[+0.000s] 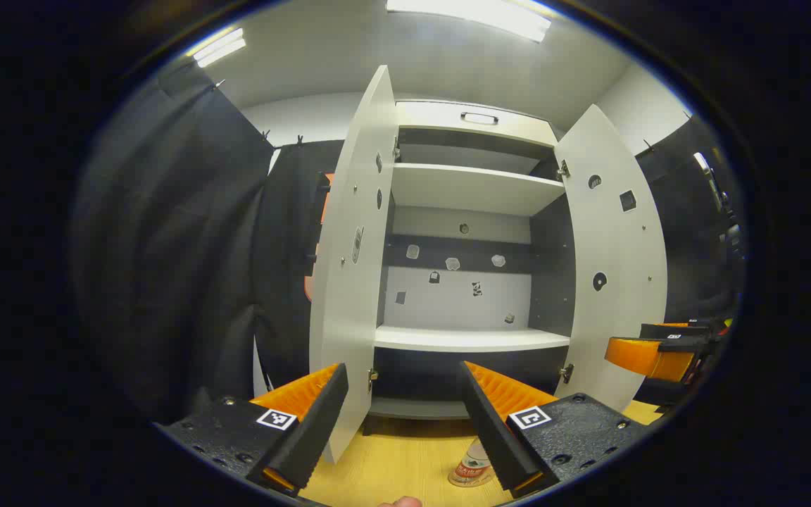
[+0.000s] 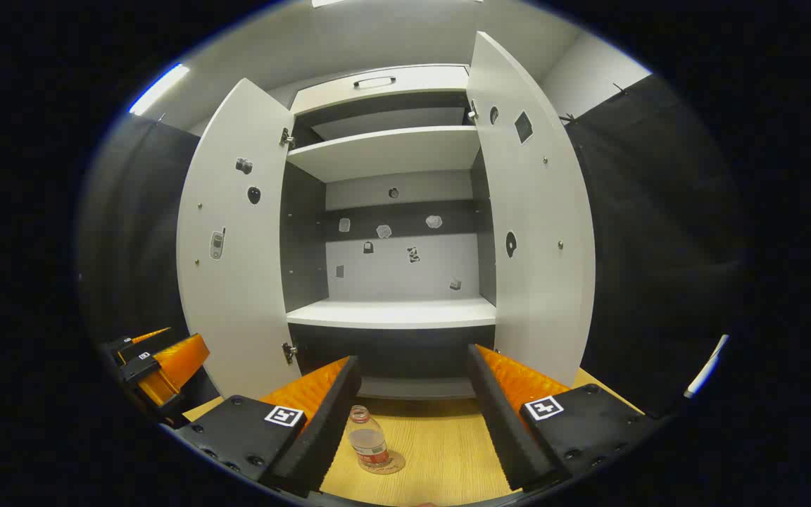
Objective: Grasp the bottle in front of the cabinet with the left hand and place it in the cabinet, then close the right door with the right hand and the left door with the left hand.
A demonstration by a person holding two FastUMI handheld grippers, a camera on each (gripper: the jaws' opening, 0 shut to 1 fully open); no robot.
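Hovering: left hand-held gripper (image 1: 403,422), fingers spread, above bottle (image 1: 472,466).

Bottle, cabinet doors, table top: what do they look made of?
Bottle: probably clear plastic; you can see through it, and a label wraps it. Cabinet doors, left door and right door: likely laminated board, with flat matt white faces and metal hinges at the edges. Table: wood or wood-look laminate, pale with faint grain and a slight sheen.
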